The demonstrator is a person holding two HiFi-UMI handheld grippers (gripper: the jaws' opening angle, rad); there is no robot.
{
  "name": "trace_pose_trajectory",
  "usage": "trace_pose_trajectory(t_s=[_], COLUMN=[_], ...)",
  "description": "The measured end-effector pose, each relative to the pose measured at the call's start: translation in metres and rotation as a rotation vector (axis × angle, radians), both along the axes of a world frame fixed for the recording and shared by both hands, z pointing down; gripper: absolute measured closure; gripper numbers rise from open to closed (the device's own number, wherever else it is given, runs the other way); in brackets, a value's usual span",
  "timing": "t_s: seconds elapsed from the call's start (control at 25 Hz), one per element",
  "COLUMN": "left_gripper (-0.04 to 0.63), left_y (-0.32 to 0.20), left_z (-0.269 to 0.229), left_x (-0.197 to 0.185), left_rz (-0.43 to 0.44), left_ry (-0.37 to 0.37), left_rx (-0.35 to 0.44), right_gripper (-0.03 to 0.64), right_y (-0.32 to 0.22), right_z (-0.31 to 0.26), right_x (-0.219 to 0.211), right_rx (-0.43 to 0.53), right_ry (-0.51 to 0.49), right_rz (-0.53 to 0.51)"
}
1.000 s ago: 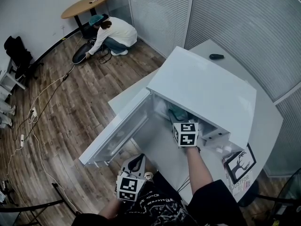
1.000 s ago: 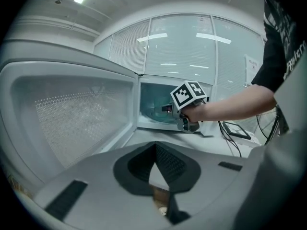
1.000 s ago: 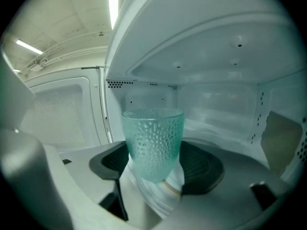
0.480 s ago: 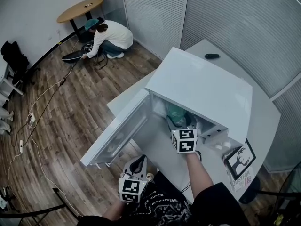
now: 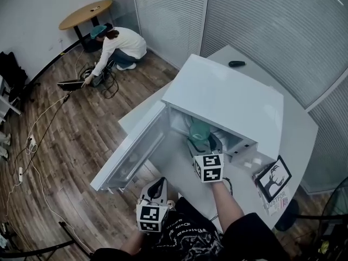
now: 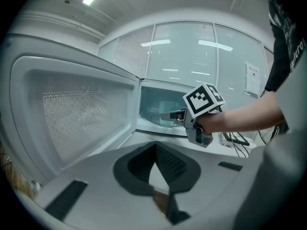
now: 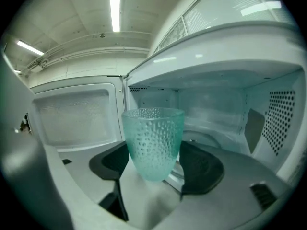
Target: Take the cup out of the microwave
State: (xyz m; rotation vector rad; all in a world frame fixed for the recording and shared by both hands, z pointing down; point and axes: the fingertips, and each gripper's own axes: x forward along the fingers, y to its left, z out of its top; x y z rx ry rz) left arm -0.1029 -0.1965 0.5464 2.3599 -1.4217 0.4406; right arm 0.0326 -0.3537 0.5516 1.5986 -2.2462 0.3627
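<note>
A textured teal glass cup (image 7: 153,140) stands upright between the dark pads of my right gripper (image 7: 153,169), which is shut on it. In the head view the cup (image 5: 200,130) sits at the mouth of the white microwave (image 5: 228,99), just ahead of my right gripper (image 5: 204,145). The microwave door (image 5: 130,151) hangs wide open to the left. My left gripper (image 5: 159,185) stays low near my body, shut on nothing. From the left gripper view its tips (image 6: 154,147) meet, and the cup (image 6: 165,113) shows in the doorway.
The microwave sits on a white table (image 5: 304,129) with a framed picture (image 5: 273,179) to its right and a small black remote (image 5: 236,63) behind it. A person (image 5: 117,45) crouches on the wooden floor near a round table (image 5: 84,14). Cables trail across the floor.
My right gripper has drawn back toward me with the cup, which now shows at the microwave's mouth. The left gripper has stayed put.
</note>
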Motion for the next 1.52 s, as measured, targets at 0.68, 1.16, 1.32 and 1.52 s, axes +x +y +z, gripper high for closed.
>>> trace_pose_trajectory(t_s=[0.68, 1.16, 1.32, 1.52], left_gripper=[0.591, 0.592, 0.591, 0.592], left_y=[-0.005, -0.008, -0.007, -0.011], left_z=[-0.006, -0.008, -0.011, -0.018], left_x=[0.012, 0.029, 0.039, 0.046], left_rz=[0.044, 0.081, 0.100, 0.097], left_ry=[0.033, 0.048, 0.044, 0.037], left_rx=[0.035, 0.051, 0.066, 0.085], right_gripper=[0.279, 0.279, 0.279, 0.279], right_y=[0.067, 0.111, 0.122, 0.133], right_z=[0.002, -0.014, -0.019, -0.023], right_x=[0.009, 0.031, 0.042, 0.056], right_rx=[-0.015, 0.016, 0.027, 0.031], right_ry=[-0.005, 0.000, -0.014, -0.014], right_rz=[0.025, 0.079, 0.107, 0.133])
